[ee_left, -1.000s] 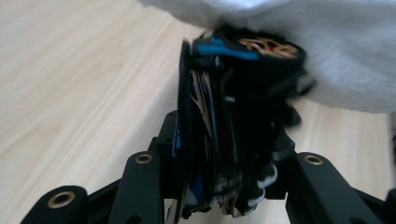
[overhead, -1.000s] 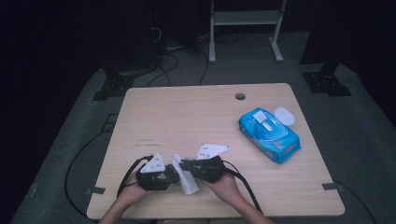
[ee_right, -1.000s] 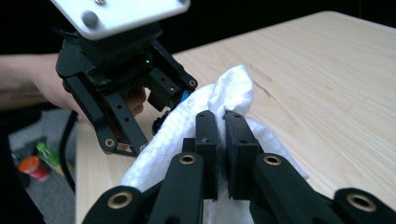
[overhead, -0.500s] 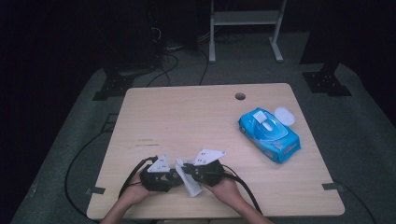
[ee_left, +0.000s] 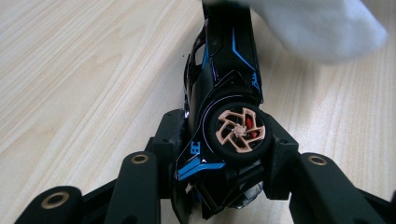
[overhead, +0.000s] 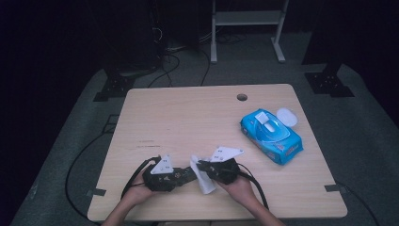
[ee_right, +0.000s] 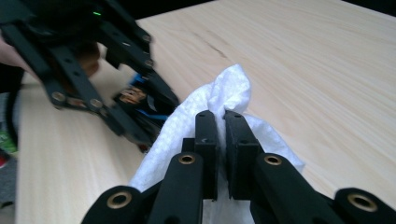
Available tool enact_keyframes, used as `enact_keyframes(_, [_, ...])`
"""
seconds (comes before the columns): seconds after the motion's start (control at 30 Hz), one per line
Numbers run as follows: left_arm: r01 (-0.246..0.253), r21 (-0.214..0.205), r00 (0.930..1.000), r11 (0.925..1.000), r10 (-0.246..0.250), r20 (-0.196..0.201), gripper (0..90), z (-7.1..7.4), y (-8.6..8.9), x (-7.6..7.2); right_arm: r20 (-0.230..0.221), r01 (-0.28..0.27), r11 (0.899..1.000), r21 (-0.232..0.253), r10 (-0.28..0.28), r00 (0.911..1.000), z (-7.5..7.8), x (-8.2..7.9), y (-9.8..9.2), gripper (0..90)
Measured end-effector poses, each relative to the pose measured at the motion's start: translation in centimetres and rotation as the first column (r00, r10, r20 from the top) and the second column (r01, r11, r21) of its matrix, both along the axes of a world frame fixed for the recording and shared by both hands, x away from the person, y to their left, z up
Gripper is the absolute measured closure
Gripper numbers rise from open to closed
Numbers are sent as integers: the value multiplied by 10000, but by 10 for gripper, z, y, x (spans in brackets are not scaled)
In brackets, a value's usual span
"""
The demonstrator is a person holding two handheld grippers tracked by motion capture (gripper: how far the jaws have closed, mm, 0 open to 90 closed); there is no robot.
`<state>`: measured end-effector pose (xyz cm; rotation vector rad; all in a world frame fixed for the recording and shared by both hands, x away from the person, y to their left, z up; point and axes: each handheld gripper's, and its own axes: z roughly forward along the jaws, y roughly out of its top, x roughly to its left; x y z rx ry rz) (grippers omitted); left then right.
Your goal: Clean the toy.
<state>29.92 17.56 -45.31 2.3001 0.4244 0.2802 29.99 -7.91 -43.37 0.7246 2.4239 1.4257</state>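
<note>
Left gripper view: our left gripper [ee_left: 224, 154] has its two black jaws pressed against the sides of a black toy car [ee_left: 224, 116] with blue trim and a copper-coloured wheel, holding it tipped on its side just above the wooden table [ee_left: 70, 70]. In the right gripper view, our right gripper [ee_right: 223, 135] has its jaws pressed together on a crumpled white wipe [ee_right: 224, 93], which lies against the car's far end. From the high view, both grippers meet near the table's front edge, the car between them, with our hands behind. Well apart, toward the right side, a blue pack of wipes [overhead: 271, 136] lies with its lid flipped open.

We judge that we are wiping the car clean. The next move calls for dragging the wipe along the bodywork while the left grip stays firm, so the car does not twist loose
</note>
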Motion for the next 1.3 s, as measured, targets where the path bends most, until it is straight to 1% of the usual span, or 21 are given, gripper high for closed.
enact_keyframes(0.07, [-3,3,10000,10000,3,-44,577,0,-1,1,-30,226,9997,-31,-227,9997,0,1,-9,842])
enact_keyframes(0.13, [24,-109,9997,9999,-27,-262,575,1,-5,2,-91,319,9995,17,-318,9995,0,2,-15,842])
enact_keyframes(0.17, [81,-145,9995,9999,-86,-308,571,2,-8,4,-32,384,9993,-49,-384,9993,0,2,-15,842])
enact_keyframes(0.2, [77,-218,9995,9997,-83,-303,565,3,-10,5,10,385,9992,-65,-385,9993,0,1,-14,842])
enact_keyframes(0.27, [96,-286,9996,9995,-103,-245,563,6,-15,7,-66,223,9997,59,-223,9997,0,0,-8,842])
enact_keyframes(0.33, [166,-80,9998,9998,-167,-108,570,9,-19,8,101,110,9999,-60,-109,9999,0,-3,-2,841])
enact_keyframes(0.37, [232,15,9997,9997,-232,-56,573,9,-20,9,17,-3,10000,1,3,10000,0,-3,-2,841])
enact_keyframes(0.5, [215,-4,9998,9998,-215,-26,579,9,-21,9,-39,102,9999,-19,-102,9999,0,0,-10,841])
enact_keyframes(0.53, [220,-2,9998,9998,-220,11,580,10,-20,9,5,245,9997,-51,-245,9997,0,2,-15,842])
enact_keyframes(0.6, [163,-18,9998,9999,-163,99,598,11,-18,9,-165,427,9990,113,-425,9990,0,6,-25,841])
enact_keyframes(0.7, [175,15,9998,9998,-175,114,599,11,-18,9,-48,655,9979,14,-655,9978,2,7,-30,842])
enact_keyframes(0.77, [147,14,9999,9999,-147,68,599,11,-18,9,-83,700,9975,33,-700,9975,2,7,-29,842])
enact_keyframes(0.87, [150,35,9999,9999,-150,26,599,11,-18,10,-66,506,9987,115,-505,9987,3,5,-21,842])
enact_keyframes(0.93, [170,102,9998,9998,-170,46,600,12,-17,10,13,327,9994,-72,-327,9995,2,3,-15,841])
enact_keyframes(1.0, [142,83,9999,9999,-143,28,600,11,-16,10,21,327,9994,-111,-327,9995,1,5,-17,842])
enact_keyframes(1.03, [113,89,9999,9999,-113,51,600,11,-14,10,0,388,9992,-63,-388,9992,1,6,-19,842])
enact_keyframes(1.07, [110,84,9999,9999,-110,67,600,11,-14,11,36,577,9983,-67,-576,9983,2,8,-24,842])
enact_keyframes(1.13, [25,67,10000,10000,-25,64,600,11,-11,11,77,1014,9944,-301,-1012,9948,1,12,-34,841])
enact_keyframes(1.2, [-11,88,10000,10000,11,38,599,11,-9,12,-292,1232,9923,-149,-1236,9919,-1,16,-44,842])
enact_keyframes(1.27, [-59,59,10000,10000,59,-23,599,11,-10,12,-419,1197,9928,78,-1193,9920,-2,16,-46,842])
enact_keyframes(1.3, [-81,86,10000,9999,82,-55,597,12,-10,13,-379,1121,9936,113,-1116,9930,-1,15,-44,841])
